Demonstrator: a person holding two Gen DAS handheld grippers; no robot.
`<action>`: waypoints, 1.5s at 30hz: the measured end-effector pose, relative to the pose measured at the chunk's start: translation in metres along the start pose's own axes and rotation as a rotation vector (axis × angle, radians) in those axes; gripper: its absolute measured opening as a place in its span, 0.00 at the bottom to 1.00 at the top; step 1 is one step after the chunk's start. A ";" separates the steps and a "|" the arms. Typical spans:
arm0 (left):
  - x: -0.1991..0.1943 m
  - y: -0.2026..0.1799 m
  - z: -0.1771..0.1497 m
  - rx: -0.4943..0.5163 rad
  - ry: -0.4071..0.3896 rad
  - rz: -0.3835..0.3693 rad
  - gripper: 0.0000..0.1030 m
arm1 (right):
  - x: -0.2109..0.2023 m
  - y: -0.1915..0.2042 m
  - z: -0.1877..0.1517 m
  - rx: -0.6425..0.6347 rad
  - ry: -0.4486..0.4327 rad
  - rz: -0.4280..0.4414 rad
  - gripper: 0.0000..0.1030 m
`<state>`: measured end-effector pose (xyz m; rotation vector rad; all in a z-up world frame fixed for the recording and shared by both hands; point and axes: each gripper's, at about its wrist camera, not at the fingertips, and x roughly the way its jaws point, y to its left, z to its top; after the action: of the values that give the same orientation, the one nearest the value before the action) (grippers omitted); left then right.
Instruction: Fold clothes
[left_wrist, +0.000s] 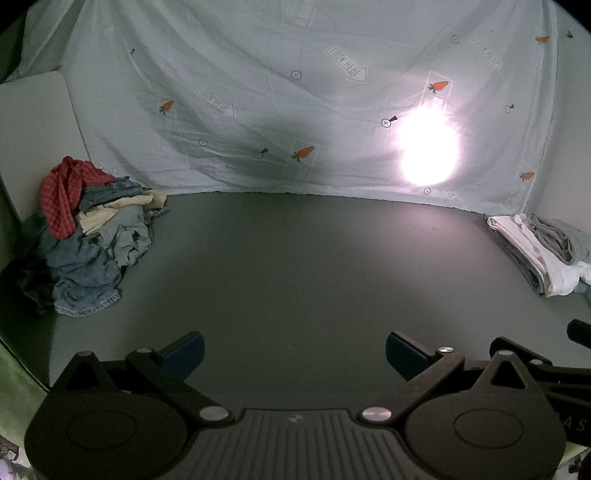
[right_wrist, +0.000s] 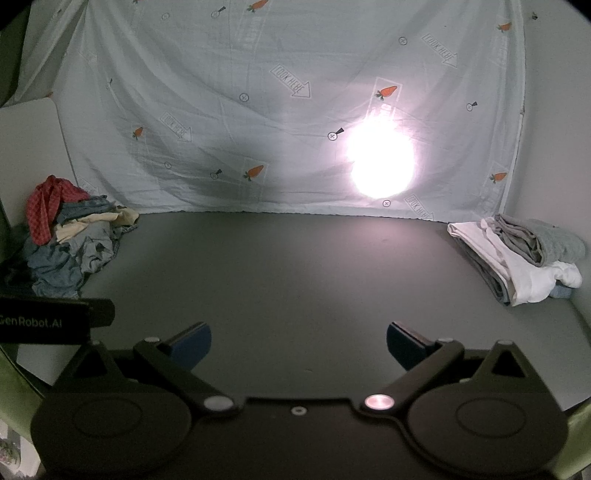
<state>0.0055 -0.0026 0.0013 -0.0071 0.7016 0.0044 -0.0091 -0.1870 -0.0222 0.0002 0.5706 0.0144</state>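
Pile: crumpled heap of unfolded clothes (left_wrist: 88, 236), red checked cloth on top of blue denim and cream fabric, is sitting at the far left of the dark grey table (left_wrist: 295, 266), well away from both sets of jaws.
Stack: folded white and grey clothes (right_wrist: 517, 258) are lying at the far right edge.
Left gripper (left_wrist: 294, 354): jaws are standing wide apart, holding nothing, hovering over bare table.
Right gripper (right_wrist: 298, 347): same deal, jaws spread, nothing between them.
Backdrop: pale carrot-print sheet (left_wrist: 258, 92) is hanging behind, with a bright light glare (left_wrist: 428, 147) on it.
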 end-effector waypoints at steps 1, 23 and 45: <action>0.000 0.000 0.000 0.000 -0.001 0.000 1.00 | 0.000 0.000 0.000 0.000 0.000 0.000 1.00; 0.003 0.005 0.004 0.000 -0.012 -0.004 1.00 | -0.001 -0.003 0.003 -0.003 -0.014 -0.018 1.00; 0.029 -0.018 0.021 0.000 -0.005 -0.003 1.00 | 0.015 -0.032 0.022 0.040 -0.038 -0.080 1.00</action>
<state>0.0415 -0.0204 -0.0012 -0.0078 0.6970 0.0010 0.0156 -0.2183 -0.0122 0.0167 0.5326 -0.0744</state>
